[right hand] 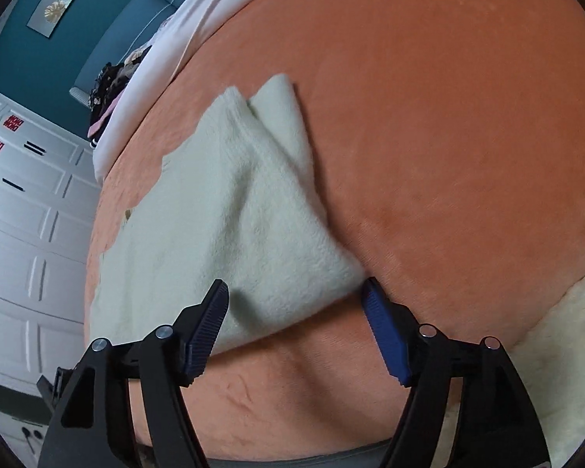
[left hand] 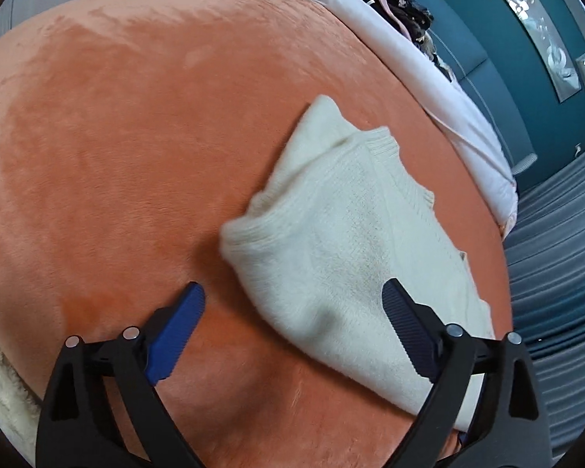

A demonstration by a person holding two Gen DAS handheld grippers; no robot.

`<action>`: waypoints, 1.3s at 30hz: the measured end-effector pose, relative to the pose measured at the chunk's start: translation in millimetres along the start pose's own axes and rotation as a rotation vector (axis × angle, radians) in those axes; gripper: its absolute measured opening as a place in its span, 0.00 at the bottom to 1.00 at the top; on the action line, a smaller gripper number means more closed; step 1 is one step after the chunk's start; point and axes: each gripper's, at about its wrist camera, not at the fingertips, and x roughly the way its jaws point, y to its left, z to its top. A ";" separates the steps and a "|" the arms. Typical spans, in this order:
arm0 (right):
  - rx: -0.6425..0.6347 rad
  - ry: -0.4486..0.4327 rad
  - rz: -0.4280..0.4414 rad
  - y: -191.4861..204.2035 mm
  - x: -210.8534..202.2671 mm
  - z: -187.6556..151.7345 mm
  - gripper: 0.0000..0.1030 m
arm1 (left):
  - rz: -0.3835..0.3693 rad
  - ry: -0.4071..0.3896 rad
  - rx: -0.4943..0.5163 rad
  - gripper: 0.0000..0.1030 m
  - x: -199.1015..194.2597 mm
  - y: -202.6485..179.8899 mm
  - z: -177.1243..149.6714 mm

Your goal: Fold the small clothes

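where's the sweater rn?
The sweater lies folded on the orange blanket, right of centre in the left wrist view and left of centre in the right one, just ahead of both open hand-held grippers.

I see a cream knit sweater (left hand: 343, 241) with ribbed edging, on my orange plush blanket (left hand: 136, 136), blue ridged pads on black grippers, teal wall (left hand: 487, 19) at one o'clock, white pillow (left hand: 429, 89), dark floral clothes pile (left hand: 401, 7).
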 end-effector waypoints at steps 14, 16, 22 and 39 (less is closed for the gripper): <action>-0.017 0.018 -0.012 -11.9 -4.1 1.9 0.12 | 0.015 0.104 -0.043 0.10 -11.7 15.4 -17.9; 0.029 0.017 0.003 -26.5 0.0 -9.5 0.12 | 0.008 0.073 -0.034 0.11 -11.1 17.6 -24.0; -0.070 -0.096 -0.165 10.4 -44.4 5.9 0.24 | 0.059 -0.063 0.086 0.14 -56.9 -19.2 -3.2; -0.751 0.190 0.001 203.2 85.5 -69.5 0.17 | 0.037 0.114 0.362 0.28 23.8 -97.4 -31.3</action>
